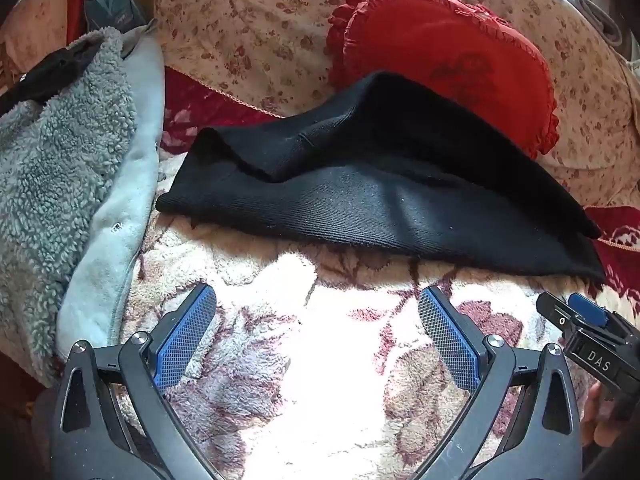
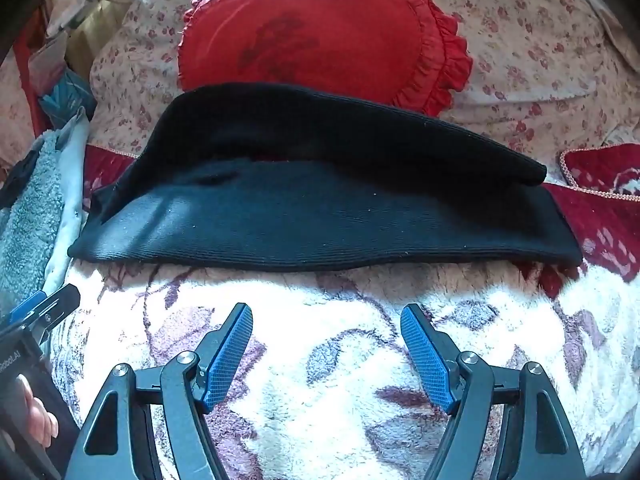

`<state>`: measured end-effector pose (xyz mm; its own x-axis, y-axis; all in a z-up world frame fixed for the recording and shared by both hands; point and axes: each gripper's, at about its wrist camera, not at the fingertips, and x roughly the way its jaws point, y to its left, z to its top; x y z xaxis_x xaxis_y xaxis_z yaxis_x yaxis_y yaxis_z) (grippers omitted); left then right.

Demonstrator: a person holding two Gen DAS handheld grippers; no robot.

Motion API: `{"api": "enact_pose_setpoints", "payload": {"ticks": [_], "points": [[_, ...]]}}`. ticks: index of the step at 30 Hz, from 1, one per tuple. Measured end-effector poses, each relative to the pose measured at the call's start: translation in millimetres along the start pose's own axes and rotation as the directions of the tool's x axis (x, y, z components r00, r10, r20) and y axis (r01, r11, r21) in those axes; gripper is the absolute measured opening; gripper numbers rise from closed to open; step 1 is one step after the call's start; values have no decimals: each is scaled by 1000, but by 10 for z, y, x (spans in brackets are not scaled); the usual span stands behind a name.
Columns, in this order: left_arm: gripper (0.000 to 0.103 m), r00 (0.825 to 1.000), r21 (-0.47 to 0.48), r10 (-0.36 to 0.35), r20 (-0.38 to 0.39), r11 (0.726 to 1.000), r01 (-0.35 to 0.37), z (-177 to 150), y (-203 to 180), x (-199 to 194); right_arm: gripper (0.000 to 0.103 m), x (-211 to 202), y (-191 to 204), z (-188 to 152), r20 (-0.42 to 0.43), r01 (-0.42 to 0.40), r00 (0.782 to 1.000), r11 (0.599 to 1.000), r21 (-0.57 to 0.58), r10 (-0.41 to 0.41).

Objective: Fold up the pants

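The black pants point(image 1: 360, 196) lie folded in a long band across the fleece blanket, with an upper layer humped over the lower one; they also show in the right wrist view point(image 2: 320, 216). My left gripper point(image 1: 316, 296) is open and empty, hovering over the blanket just short of the pants' near edge. My right gripper point(image 2: 326, 316) is open and empty too, a little short of the same edge. The right gripper's tip point(image 1: 576, 316) shows at the left wrist view's right side, and the left gripper's tip point(image 2: 44, 308) at the right wrist view's left side.
A white fleece blanket point(image 1: 320, 360) with maroon flowers covers the bed point(image 2: 340, 380). A red frilled pillow point(image 1: 440, 52) rests behind the pants on a floral quilt point(image 1: 248, 20). A grey-blue fleece garment point(image 1: 60, 184) lies heaped at the left.
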<state>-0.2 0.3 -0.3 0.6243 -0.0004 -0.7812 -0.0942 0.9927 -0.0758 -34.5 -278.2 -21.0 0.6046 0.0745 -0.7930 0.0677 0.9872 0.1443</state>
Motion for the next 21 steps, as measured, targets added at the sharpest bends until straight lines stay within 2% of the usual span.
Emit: {"api": "enact_pose_setpoints", "payload": {"ticks": [11, 21], "points": [[102, 1000, -11, 13, -8, 1000, -13, 64, 99, 170, 75, 82, -63, -1, -20, -4, 1000, 1000, 9, 4], [102, 999, -25, -8, -46, 1000, 7, 32, 207, 279, 75, 114, -138, 22, -26, 6, 1000, 1000, 22, -5]]}}
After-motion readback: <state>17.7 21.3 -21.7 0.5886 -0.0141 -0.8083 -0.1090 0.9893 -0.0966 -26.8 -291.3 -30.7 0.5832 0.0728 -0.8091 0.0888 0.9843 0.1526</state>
